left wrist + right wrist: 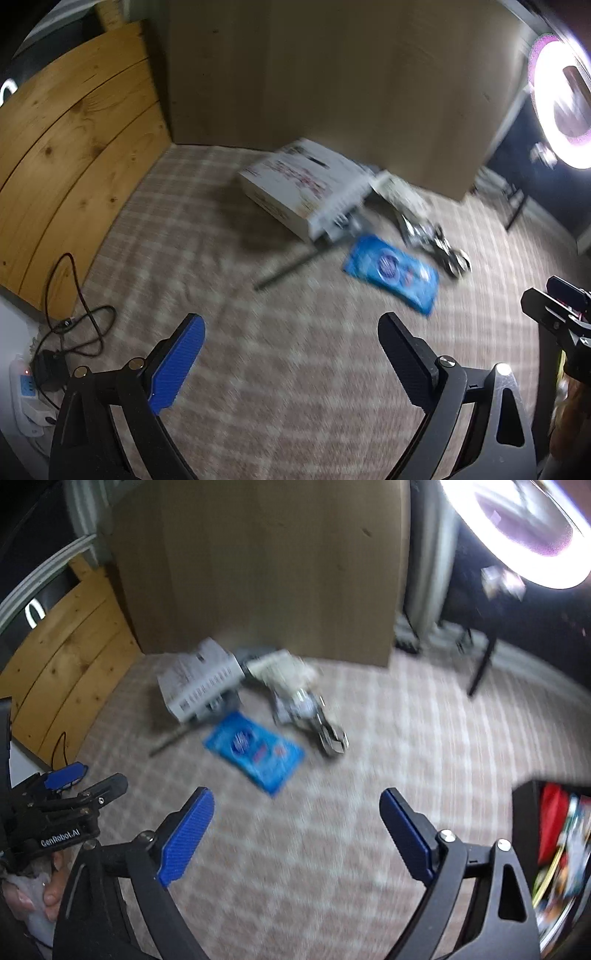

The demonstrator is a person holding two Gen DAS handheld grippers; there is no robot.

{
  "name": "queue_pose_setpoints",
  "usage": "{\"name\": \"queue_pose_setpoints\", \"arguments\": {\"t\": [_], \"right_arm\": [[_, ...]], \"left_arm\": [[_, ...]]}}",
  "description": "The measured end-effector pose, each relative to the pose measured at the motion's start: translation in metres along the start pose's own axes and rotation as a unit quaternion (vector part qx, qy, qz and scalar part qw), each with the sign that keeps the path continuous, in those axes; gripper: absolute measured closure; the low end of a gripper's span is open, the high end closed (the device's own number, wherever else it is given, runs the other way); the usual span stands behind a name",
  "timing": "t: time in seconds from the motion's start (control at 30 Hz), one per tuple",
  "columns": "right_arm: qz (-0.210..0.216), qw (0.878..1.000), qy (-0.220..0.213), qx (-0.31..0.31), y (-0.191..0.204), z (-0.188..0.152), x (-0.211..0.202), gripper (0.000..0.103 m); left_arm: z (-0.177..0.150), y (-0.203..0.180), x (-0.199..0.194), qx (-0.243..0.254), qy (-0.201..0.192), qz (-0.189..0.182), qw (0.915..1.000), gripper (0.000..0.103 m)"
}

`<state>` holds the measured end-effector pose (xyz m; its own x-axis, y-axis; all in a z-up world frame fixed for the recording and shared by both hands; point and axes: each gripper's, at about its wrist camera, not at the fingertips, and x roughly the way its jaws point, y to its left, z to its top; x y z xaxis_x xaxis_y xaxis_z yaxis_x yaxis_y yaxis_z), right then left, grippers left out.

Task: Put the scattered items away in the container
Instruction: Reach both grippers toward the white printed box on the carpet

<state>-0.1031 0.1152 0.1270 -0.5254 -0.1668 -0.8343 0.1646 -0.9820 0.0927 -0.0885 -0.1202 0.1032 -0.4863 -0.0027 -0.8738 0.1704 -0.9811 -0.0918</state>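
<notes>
Both views are motion-blurred. On the checked carpet lie a white printed box (306,188), a blue flat packet (391,273), a thin dark rod (291,267) and a silver toy-like item (439,243). They also show in the right wrist view: box (201,685), blue packet (255,753), rod (168,744), silver item (314,716). My left gripper (291,332) is open and empty, well short of the items. My right gripper (297,808) is open and empty, just short of the packet. A dark container (524,812) with colourful items sits at the right edge.
A tall brown cabinet (332,74) stands behind the items. Wooden boards (74,140) lean at the left. A power strip (26,391) with a black cable (74,317) lies at lower left. A bright ring light (524,524) is at upper right.
</notes>
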Motion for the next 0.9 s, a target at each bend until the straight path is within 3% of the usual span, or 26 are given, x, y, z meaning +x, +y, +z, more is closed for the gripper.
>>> {"name": "queue_pose_setpoints", "arguments": {"t": [0.2,0.37,0.43,0.63,0.9], "right_arm": [[0.027,0.999,0.023,-0.035,0.029,0.059,0.028,0.036],[0.042,0.996,0.046,-0.066,0.053,0.099,0.067,0.042],[0.049,0.995,0.058,-0.072,0.059,0.115,0.087,0.051],[0.073,0.99,0.094,-0.068,0.063,0.152,0.147,0.055],[0.111,0.985,0.129,-0.042,0.064,0.169,0.199,0.055]], "left_arm": [[0.033,0.02,0.021,-0.067,0.024,-0.013,0.9974,0.014],[0.055,0.025,0.041,-0.087,0.033,-0.019,0.9955,0.016],[0.063,0.023,0.054,-0.094,0.041,-0.024,0.9945,0.018],[0.081,0.016,0.086,-0.104,0.056,-0.025,0.9928,0.022],[0.091,0.01,0.116,-0.112,0.074,-0.024,0.9907,0.022]]}}
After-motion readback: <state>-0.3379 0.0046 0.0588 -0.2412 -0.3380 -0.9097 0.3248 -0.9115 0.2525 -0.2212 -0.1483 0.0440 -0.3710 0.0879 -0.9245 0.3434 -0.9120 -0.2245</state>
